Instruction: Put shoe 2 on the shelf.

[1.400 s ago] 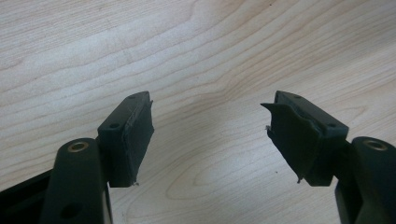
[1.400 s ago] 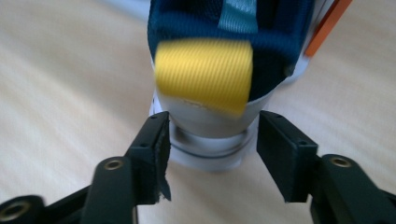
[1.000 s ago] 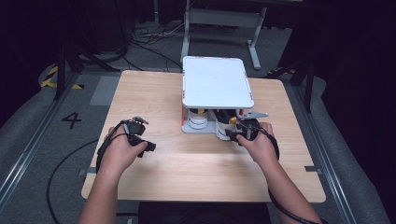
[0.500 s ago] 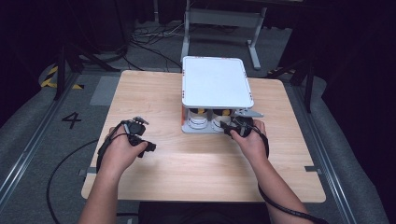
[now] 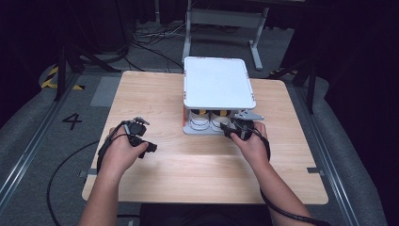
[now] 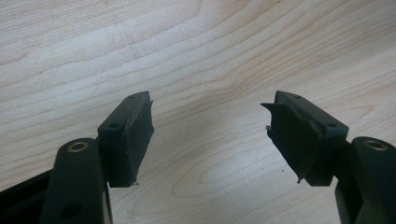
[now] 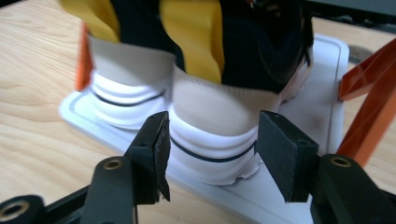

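A white two-level rack (image 5: 216, 84) stands at the table's far middle. On its lower tray (image 7: 322, 84) sit two shoes with white soles and black and yellow uppers, heels toward me (image 5: 200, 121). My right gripper (image 7: 211, 140) reaches under the top shelf (image 5: 234, 128); its pads press both sides of the right shoe's white heel (image 7: 210, 112). The other shoe (image 7: 126, 88) stands just left of it. My left gripper (image 5: 137, 126) rests low over the bare wood at the left, its jaws (image 6: 208, 126) wide open with nothing between them.
Orange struts (image 7: 369, 102) hold up the rack's top shelf close to the right of my right gripper. The wooden table (image 5: 188, 169) is bare in front of the rack. A metal frame (image 5: 221, 19) and cables lie on the floor beyond the table.
My right hand has shifted a little left and in toward the rack, bringing its jaws around the right shoe's heel. The left hand has stayed put.
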`<state>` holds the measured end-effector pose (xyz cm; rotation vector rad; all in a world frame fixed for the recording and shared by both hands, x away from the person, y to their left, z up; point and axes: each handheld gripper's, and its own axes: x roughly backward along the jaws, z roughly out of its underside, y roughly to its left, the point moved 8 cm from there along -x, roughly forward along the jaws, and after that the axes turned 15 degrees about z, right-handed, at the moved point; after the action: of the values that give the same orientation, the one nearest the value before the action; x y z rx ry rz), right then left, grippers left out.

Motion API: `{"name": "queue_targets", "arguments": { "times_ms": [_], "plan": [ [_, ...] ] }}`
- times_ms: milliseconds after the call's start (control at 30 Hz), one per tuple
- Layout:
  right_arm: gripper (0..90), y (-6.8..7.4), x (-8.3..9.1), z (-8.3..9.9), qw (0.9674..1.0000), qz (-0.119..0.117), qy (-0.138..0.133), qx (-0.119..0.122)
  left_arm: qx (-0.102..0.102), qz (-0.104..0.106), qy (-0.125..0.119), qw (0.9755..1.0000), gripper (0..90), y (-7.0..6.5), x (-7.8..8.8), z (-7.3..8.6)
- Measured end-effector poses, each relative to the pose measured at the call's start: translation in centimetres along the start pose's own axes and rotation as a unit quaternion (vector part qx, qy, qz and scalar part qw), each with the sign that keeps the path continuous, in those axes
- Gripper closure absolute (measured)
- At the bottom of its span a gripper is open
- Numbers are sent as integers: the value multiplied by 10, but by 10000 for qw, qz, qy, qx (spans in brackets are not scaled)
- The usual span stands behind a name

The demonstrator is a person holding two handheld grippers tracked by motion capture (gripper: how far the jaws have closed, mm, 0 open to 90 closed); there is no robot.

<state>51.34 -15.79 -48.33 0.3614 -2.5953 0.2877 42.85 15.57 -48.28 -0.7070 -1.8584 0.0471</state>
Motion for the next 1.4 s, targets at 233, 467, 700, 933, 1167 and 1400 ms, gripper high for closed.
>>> {"name": "queue_targets", "arguments": {
  "times_ms": [233,467,700,933,1167,1400],
  "plan": [
    [394,-12,44,-23,9998,-120,-106,146,-21,27,-15,10000,308,-1,1,-1],
    [365,-47,79,-28,9999,-113,-58,10,-10,16,4,10000,308,1,1,0],
    [361,-84,103,-14,9997,-49,161,-203,-17,51,-11,10000,305,1,0,2],
    [331,-118,113,3,9980,-58,621,-39,-51,7,-123,9999,281,6,5,0],
    [290,-151,110,30,9935,92,1100,273,-112,-71,-149,9998,271,12,9,-1],
    [244,-171,95,58,9878,208,1526,226,-229,-126,-136,9996,261,20,9,-2]
  ]
}}
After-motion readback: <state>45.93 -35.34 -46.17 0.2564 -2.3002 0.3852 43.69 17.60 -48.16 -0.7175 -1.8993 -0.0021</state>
